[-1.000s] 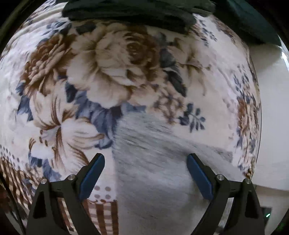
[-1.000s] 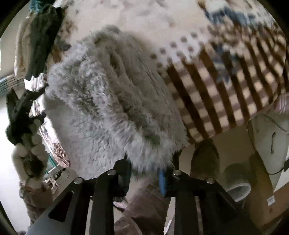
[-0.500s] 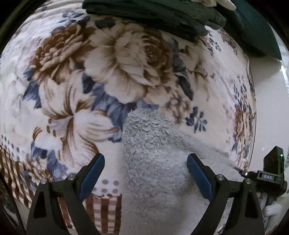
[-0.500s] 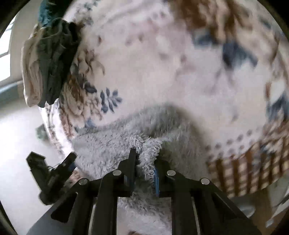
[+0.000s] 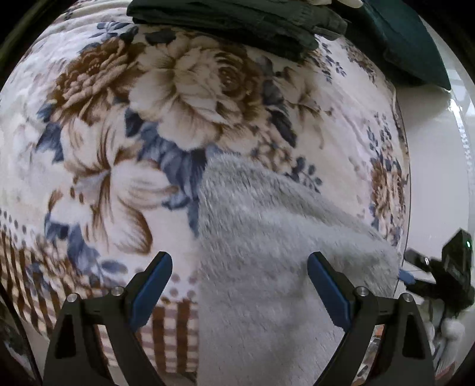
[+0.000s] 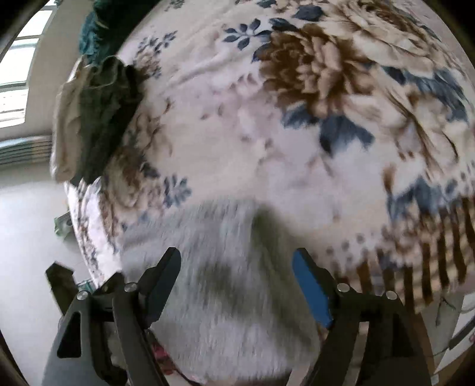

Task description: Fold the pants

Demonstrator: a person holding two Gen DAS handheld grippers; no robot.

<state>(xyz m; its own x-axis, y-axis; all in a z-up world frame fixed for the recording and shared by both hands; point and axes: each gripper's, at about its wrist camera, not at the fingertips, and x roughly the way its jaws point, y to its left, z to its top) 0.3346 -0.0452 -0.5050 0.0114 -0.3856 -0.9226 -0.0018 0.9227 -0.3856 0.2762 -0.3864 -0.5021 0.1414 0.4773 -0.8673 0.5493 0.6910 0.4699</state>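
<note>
Fluffy grey pants [image 5: 267, 243] lie on a floral blanket [image 5: 184, 89] at the bed's near corner. My left gripper [image 5: 240, 274] hangs open above them, its blue pads well apart and gripping nothing. In the right wrist view the same grey pants [image 6: 231, 267] fill the lower middle. My right gripper [image 6: 237, 276] is opening over them; the fleece lies below and between the fingers, and the pads no longer press on it. The right gripper's black body [image 5: 445, 276] shows at the right edge of the left wrist view.
Folded dark green clothes [image 5: 237, 20] are stacked at the blanket's far edge, seen also as a dark and beige pile [image 6: 95, 118] in the right wrist view. The blanket's edge [image 5: 405, 178] drops to a pale floor [image 5: 433, 166] on the right.
My right gripper was shut on a tuft of the grey pants; its jaws have spread and let the fleece go. The pants now lie flatter on the blanket. My left gripper drifted slightly, staying open.
</note>
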